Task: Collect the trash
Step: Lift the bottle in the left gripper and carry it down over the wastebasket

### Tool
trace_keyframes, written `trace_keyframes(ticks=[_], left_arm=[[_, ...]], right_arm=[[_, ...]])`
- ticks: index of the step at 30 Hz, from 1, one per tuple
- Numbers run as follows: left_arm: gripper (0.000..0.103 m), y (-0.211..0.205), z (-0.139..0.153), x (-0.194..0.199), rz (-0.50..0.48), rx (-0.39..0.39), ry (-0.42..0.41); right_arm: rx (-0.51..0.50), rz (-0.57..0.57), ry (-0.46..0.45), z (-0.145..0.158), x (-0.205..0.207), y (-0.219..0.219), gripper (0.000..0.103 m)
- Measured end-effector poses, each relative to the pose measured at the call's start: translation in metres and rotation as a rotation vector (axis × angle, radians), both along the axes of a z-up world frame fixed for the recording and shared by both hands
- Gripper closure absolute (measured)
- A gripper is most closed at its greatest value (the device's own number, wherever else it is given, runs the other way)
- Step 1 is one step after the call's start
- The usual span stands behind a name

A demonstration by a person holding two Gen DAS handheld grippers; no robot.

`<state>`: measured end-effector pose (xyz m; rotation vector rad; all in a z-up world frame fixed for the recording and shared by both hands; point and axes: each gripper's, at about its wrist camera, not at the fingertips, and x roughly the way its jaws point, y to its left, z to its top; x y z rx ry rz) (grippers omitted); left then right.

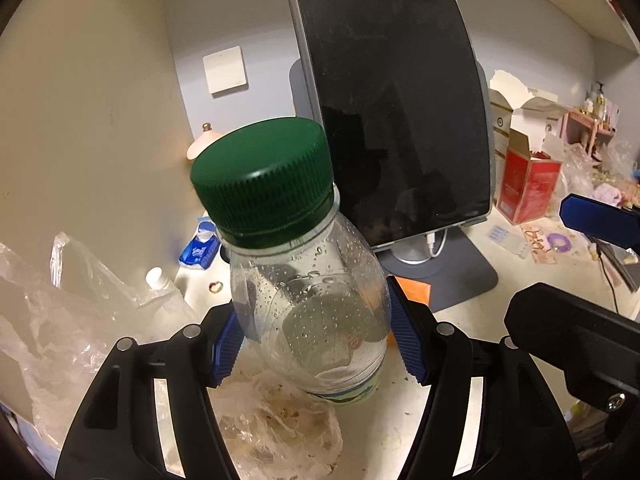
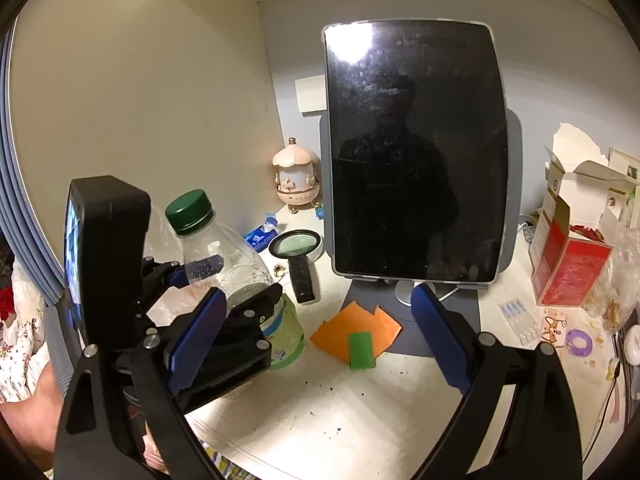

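Landmark is the dark tablet (image 2: 414, 152), upright on a grey stand at the back of the white desk (image 2: 340, 408). Left of it against the wall: a pink carousel-shaped lamp (image 2: 295, 176), and in front of that a blue tissue pack (image 2: 261, 236) and a black-handled magnifying glass (image 2: 298, 252) lying flat. Just in front of the tablet's stand base: an orange paper scrap (image 2: 356, 328) with a small green block (image 2: 361, 350) on top of it. Right of the tablet: an open red carton (image 2: 568, 264) with torn white boxes behind, a strip of clear vials (image 2: 518, 316), a purple ring (image 2: 578, 342) and clutter toward the desk edge. Crumbs are scattered over the desk in front of the tablet. The clear plastic bottle (image 1: 310, 304) with the green cap (image 1: 262, 176) sits left-front of the tablet, tilted, cap leaning up and back, droplets inside, label at the bottom end. Crumpled clear plastic bags (image 1: 276, 420) lie under and to the left of it, crowding that side. Left gripper (image 1: 316, 340) is clenched on the bottle body, blue ribbed pads (image 1: 408, 340) pressing both sides, jaws about half wide. Right gripper (image 2: 316, 340) stands released, jaws spread wide with nothing between them, above bare desk in front of the tablet, its left finger just beside the left gripper's frame. The orange scrap and green block sit in the gap ahead of it.
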<state>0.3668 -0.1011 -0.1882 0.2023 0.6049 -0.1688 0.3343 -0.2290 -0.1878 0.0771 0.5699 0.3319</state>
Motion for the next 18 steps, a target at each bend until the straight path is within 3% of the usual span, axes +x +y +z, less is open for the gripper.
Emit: trace_keyframes(ticks=[18], left_arm=[[0.041,0.010,0.016,-0.068,-0.034,0.006,-0.029]], right_arm=[[-0.031,-0.045,-0.006,0.005,-0.066,0.000,0.013]])
